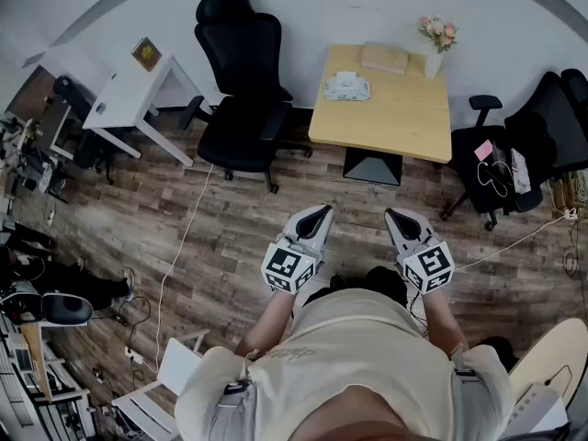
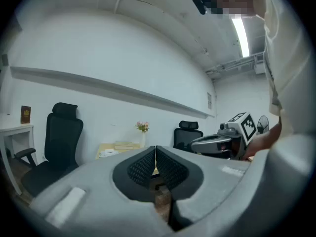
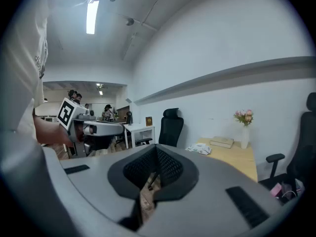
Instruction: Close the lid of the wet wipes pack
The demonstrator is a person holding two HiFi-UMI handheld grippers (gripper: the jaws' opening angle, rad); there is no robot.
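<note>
Pressing together on nothing, the jaws of the left gripper (image 1: 321,211) and right gripper (image 1: 394,215) hang well apart from the wipes pack (image 1: 346,86) on the far surface (image 1: 404,122). Arriving shut and fast, they could shove the pack rather than press its lid down.

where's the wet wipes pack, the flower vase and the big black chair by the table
wet wipes pack (image 1: 346,86), head view, middle of its top
flower vase (image 1: 433,63), head view, white body
black chair (image 1: 243,58), head view, backrest
</note>
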